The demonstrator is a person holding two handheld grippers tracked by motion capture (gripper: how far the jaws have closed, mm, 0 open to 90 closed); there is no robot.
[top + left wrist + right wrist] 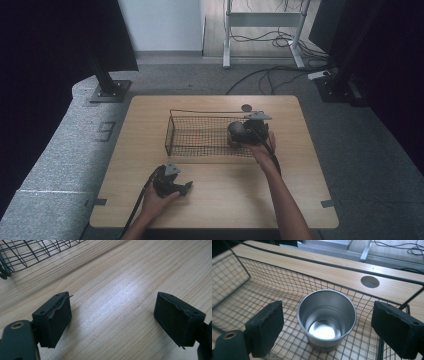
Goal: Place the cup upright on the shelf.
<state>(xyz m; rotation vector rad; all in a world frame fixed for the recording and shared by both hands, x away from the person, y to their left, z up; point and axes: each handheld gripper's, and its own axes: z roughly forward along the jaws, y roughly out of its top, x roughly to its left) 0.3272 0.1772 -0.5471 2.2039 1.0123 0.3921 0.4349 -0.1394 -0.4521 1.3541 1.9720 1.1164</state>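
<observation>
Cup (327,317): metal, upright, standing in the right end of the wire basket (242,290), mouth up, nothing inside it.
Right gripper (327,327): over the basket's right end, jaws wide on either side of the cup, pads clear of its wall; nothing held.
Left gripper (112,322): low over the bare table (120,277) near the front edge, jaws wide, nothing between them.
Basket: mid-table, near corner seen from the left gripper view.

We carried two black handheld grippers, the left gripper (187,188) and the right gripper (239,134), each topped by a grey three-cornered plate and trailing a black cable. Our forearms were bare. Their blocky jaw pads (56,320) looked frayed, with brass-ringed screw holes below.
</observation>
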